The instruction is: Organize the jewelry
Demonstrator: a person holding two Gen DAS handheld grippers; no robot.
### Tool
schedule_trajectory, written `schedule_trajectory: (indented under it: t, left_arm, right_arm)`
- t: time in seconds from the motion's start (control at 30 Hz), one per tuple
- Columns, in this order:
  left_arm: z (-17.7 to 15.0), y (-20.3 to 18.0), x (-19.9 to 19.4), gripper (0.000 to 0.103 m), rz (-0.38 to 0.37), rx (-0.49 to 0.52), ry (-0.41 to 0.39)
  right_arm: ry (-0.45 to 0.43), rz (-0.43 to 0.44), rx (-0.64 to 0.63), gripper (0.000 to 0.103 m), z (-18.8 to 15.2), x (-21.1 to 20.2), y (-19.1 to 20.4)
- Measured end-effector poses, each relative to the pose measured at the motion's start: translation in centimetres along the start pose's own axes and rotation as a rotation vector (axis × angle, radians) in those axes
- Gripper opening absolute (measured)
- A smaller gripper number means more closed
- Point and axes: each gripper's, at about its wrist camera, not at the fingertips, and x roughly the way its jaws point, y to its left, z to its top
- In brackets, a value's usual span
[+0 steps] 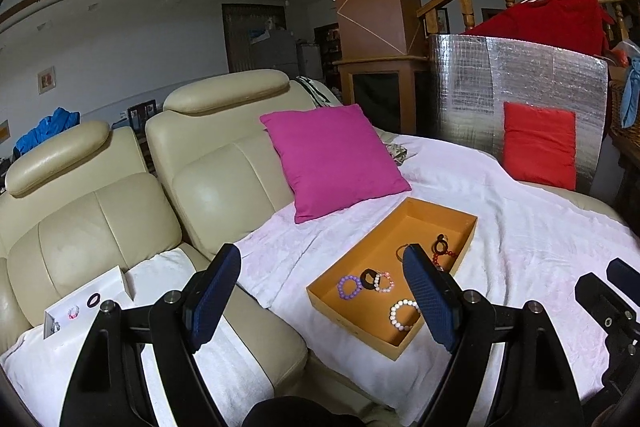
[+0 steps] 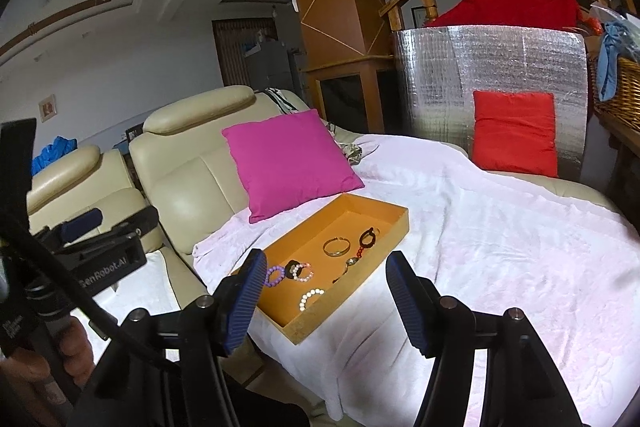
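An orange tray point(image 1: 420, 223) lies on the white blanket, and the right wrist view shows it too point(image 2: 352, 215). Inside it are a purple bead bracelet point(image 1: 349, 286), a black ring point(image 1: 369, 277), a pink-and-white bracelet point(image 1: 384, 282), a white bead bracelet point(image 1: 404, 314), a gold bangle point(image 2: 337, 247) and a dark bead bracelet point(image 2: 369, 238). A small white box point(image 1: 108, 279) on the sofa seat to the left holds a dark ring point(image 1: 94, 301) and a pink piece point(image 1: 73, 311). My left gripper point(image 1: 322, 259) hovers open before the tray's near left end, holding nothing. My right gripper point(image 2: 327, 261) is open and empty just short of the tray.
A magenta cushion point(image 1: 332, 159) leans on the cream sofa point(image 1: 224, 179) behind the tray. A red cushion point(image 1: 538, 145) rests against a silver foil board point(image 1: 520, 75) at the back right. A wicker basket point(image 2: 624, 83) stands far right. A person's hand point(image 2: 76, 351) holds the left gripper.
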Motion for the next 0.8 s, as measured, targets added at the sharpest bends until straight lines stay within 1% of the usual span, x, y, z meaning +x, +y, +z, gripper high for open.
schedule_trajectory:
  t: [0.27,0.8]
  left_arm:
    - [-0.05,0.55,-0.11,0.084,0.003,-0.009,-0.006]
    - [-0.21,0.62,-0.41,0.084,0.006,-0.008,-0.012]
  right_arm:
    - [0.0,0.005,-0.018,0.068,0.18,0.1,1.12]
    - [0.004,0.008,-0.018,0.068,0.25,0.37,0.99]
